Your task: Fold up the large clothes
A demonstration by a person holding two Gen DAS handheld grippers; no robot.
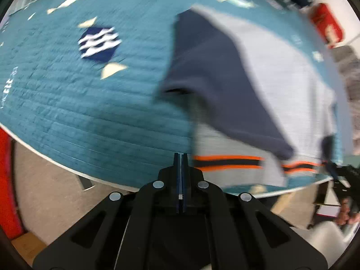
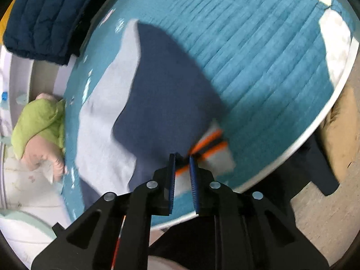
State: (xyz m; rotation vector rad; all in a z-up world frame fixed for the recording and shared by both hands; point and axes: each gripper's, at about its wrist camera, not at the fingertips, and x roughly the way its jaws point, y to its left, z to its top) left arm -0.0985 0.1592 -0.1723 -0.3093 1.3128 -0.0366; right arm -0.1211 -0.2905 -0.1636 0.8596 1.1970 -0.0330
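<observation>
Grey-and-navy garment (image 1: 258,78) lies spread on a teal quilted cover (image 1: 90,103) over what reads as a bed, its orange-and-black striped hem (image 1: 227,163) along the near edge. Both views are motion-blurred. Left gripper (image 1: 180,157): jaws pressed together with nothing visible between them, sitting just left of the hem's corner, over bare quilt. Right gripper (image 2: 182,158): jaws narrow with a gap showing, and the striped hem (image 2: 207,144) bunched at their tips; whether the pads actually pinch the fabric cannot be told from this blur. A navy panel (image 2: 166,94), seemingly a sleeve or folded flap, lies diagonally across the grey body. Far left in the right wrist view sit a folded dark quilted jacket (image 2: 47,15) and a green-and-pink bundle (image 2: 38,123), well apart from the work. Risks, as judgement: the left jaws look closed on air, so a lift from here would raise one corner only and drag the garment askew. If the right jaws catch just a single layer or the hem's very edge, the cloth could slip out mid-fold. The hem is near the bed's edge, so a dropped corner could slide off.
</observation>
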